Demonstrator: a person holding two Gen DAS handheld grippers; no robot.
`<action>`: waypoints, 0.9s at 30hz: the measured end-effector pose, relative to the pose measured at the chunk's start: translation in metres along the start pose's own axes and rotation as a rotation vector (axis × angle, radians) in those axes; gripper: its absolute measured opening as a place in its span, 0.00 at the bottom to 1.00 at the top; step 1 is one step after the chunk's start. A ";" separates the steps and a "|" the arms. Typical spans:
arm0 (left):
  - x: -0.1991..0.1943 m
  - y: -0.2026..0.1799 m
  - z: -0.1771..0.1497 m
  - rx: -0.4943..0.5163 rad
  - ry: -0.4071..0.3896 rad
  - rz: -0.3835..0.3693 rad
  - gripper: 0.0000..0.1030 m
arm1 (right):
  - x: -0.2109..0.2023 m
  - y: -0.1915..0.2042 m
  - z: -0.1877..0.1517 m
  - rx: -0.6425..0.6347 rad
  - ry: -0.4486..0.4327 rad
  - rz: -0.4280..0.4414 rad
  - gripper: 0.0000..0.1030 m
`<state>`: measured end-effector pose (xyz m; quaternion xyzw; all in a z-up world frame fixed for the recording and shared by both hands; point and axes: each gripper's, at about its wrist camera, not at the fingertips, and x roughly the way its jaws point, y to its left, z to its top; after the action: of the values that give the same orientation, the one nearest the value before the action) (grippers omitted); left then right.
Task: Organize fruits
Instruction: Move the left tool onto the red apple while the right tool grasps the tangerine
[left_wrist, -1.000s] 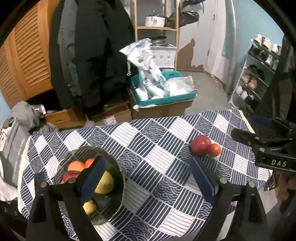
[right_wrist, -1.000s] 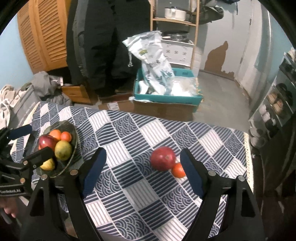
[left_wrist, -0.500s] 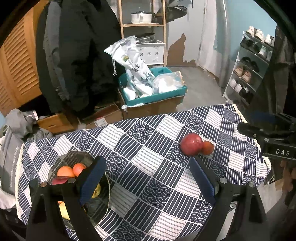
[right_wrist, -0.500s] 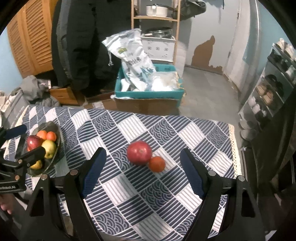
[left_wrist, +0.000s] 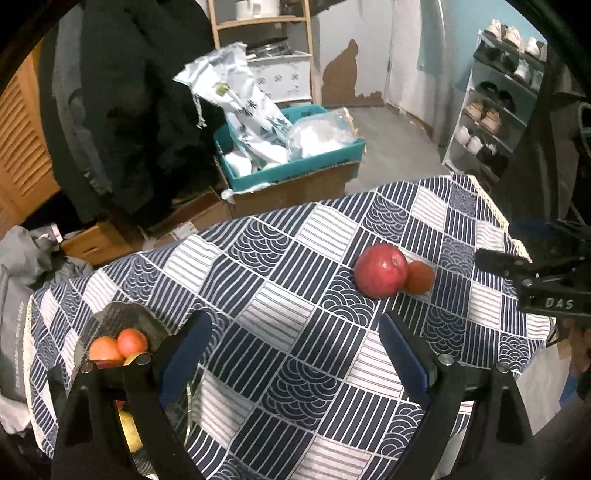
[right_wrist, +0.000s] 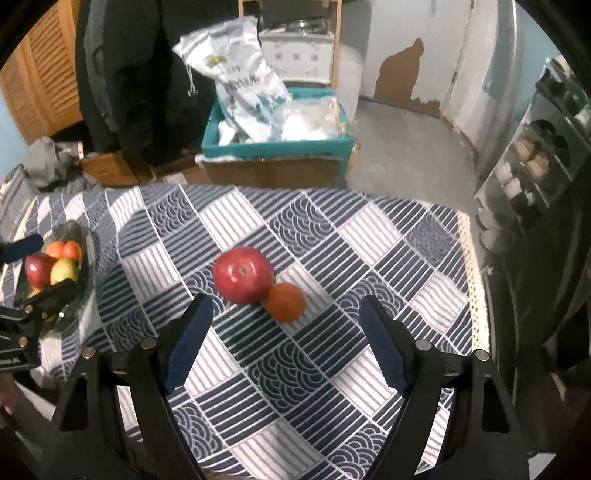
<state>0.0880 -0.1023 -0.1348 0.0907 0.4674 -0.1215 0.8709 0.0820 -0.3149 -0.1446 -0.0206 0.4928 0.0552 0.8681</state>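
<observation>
Red apple (right_wrist: 242, 275) touches orange (right_wrist: 285, 302) on the patterned tablecloth (right_wrist: 325, 243); both claws gape empty.

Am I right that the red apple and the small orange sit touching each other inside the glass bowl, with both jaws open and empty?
Not quite. The red apple and small orange do touch, but they lie on the patterned tablecloth, well apart from the glass bowl, as the right wrist view shows. Both jaws are open and empty.

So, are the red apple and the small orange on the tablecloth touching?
Touching. In the right wrist view the red apple and the orange press together with no cloth showing between them.
</observation>
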 end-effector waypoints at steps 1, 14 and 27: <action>0.004 -0.002 0.000 -0.001 0.002 0.007 0.90 | 0.007 -0.001 -0.001 -0.003 0.012 0.001 0.79; 0.062 -0.023 0.004 0.045 0.061 -0.012 0.90 | 0.091 -0.006 -0.014 -0.055 0.156 0.034 0.79; 0.099 -0.036 0.000 0.080 0.119 -0.054 0.90 | 0.145 -0.012 -0.015 -0.038 0.228 0.080 0.62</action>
<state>0.1302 -0.1492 -0.2189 0.1198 0.5155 -0.1578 0.8337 0.1437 -0.3170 -0.2769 -0.0234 0.5878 0.0964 0.8029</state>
